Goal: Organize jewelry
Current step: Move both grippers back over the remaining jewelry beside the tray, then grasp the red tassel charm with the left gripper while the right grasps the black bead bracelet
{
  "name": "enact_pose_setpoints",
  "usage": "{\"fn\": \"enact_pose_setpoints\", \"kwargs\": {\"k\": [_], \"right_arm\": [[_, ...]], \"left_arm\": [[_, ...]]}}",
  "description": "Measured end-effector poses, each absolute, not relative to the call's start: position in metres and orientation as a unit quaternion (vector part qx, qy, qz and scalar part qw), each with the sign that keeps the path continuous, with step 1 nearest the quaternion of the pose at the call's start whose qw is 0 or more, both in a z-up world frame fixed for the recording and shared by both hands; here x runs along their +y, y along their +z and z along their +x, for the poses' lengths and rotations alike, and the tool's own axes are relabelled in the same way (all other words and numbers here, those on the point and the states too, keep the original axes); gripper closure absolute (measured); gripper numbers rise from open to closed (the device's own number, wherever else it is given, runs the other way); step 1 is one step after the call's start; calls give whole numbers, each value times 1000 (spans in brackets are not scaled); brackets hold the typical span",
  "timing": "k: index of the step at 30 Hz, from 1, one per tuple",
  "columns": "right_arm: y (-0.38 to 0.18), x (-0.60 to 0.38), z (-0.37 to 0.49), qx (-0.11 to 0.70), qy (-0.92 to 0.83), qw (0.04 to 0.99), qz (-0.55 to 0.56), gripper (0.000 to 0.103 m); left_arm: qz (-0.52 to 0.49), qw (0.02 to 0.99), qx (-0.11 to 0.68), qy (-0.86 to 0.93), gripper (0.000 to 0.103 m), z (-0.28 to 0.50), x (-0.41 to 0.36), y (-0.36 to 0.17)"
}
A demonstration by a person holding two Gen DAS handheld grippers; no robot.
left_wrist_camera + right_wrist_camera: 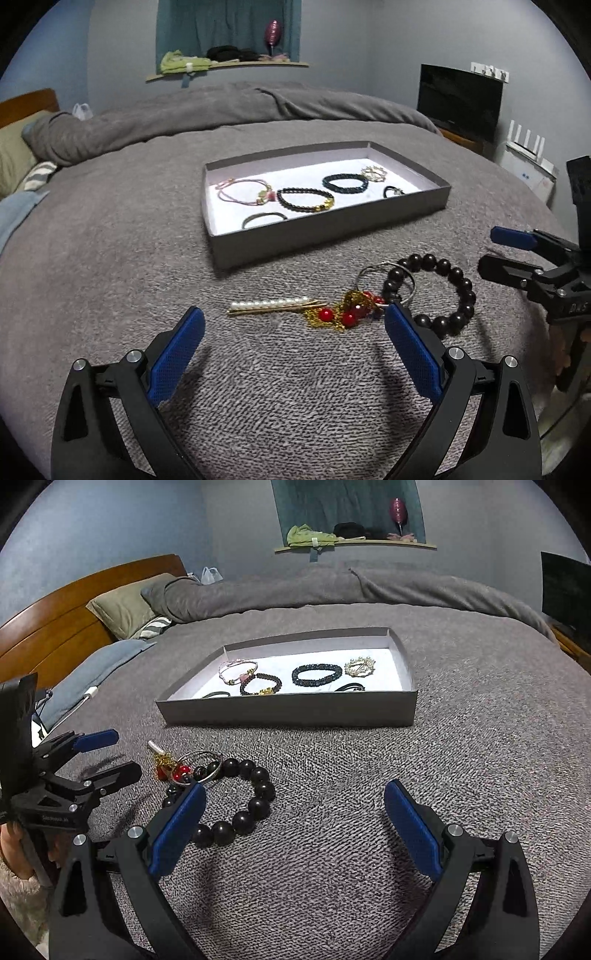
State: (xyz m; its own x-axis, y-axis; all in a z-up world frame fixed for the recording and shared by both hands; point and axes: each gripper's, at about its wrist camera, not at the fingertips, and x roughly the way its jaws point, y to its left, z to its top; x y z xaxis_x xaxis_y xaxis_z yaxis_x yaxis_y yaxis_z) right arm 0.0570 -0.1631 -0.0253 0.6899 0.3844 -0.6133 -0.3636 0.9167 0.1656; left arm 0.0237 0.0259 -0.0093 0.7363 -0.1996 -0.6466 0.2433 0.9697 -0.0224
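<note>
A grey jewelry tray (236, 247) (288, 710) lies on the bed and holds several bracelets, a hair tie and a gold brooch (373, 172) (360, 667). In front of it on the blanket lie a pearl hairpin (273, 306), a gold and red ornament (343, 312) (171, 770), a thin silver ring (373, 271) (201, 758) and a big dark bead bracelet (454, 291) (255, 797). My left gripper (293, 325) is open just before the hairpin and ornament. My right gripper (295, 799) is open, its left finger beside the bead bracelet.
The bed is covered by a grey textured blanket (110, 258) with a rolled duvet (184, 114) behind the tray. Pillows (125, 609) and a wooden headboard (55, 627) are to the left. A dark screen (458, 99) stands at the right.
</note>
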Motion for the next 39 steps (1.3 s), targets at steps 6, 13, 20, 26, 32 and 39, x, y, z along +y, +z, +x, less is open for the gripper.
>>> {"fn": "enact_pose_setpoints", "kwargs": {"k": [6,13,20,26,32,39], "right_arm": [[-28,-159,59,343,209,916,9,7],[-30,-156,61,351,212,912,2,10],[-32,-152,60,358,215,909,-4,32],[-34,-151,61,366,214,906,-3,39],[-38,-150,67,378,221,899,6,43],[-43,-143,85,408,238,881,23,53]], "left_arm": [[41,933,324,-151,10,21,16,-6],[87,921,342,-166,41,31,-7,-18],[71,920,336,-188,52,30,-5,-15],[61,919,342,-185,63,38,-2,-18],[62,916,343,-197,86,36,-5,-18],[57,927,321,-185,94,31,-4,-10]]}}
